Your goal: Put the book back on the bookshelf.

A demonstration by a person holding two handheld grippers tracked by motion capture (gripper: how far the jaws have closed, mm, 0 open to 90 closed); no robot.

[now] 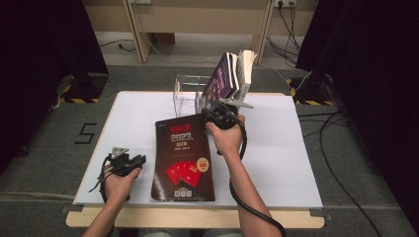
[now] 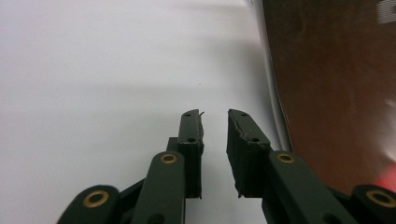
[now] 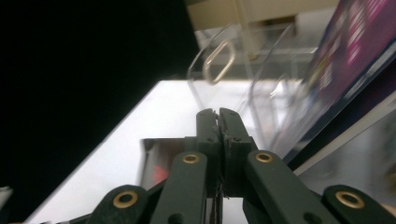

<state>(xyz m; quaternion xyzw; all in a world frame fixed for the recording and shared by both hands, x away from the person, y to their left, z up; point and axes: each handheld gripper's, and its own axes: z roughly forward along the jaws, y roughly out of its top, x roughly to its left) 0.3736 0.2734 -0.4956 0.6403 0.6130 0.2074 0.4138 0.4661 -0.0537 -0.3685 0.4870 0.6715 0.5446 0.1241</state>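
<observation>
white board [image 1: 276,163] covers the table in the middle of the high view, with grey floor around it and dark curtains at the upper left and upper right of the frame. a dark magazine [image 1: 184,158] with red cards printed on its cover lies flat at the centre of the board. at the upper centre a clear acrylic holder [image 1: 187,94] stands on the board's far edge, and two books [image 1: 230,74] lean tilted just right of it, a purple cover in front and a pale block of pages behind.

the right gripper [image 1: 217,109] is at the foot of those books, just above the magazine's top right corner. in the right gripper view its fingers [image 3: 208,126] are pressed flat together with nothing between them, the holder [image 3: 243,60] and purple cover [image 3: 345,56] close ahead.

the left gripper [image 1: 138,160] rests low at the lower left of the board, beside the magazine's left edge. its fingers [image 2: 191,130] stand slightly apart, holding nothing, over bare white board [image 2: 93,70] with the magazine [image 2: 336,93] along the right.
</observation>
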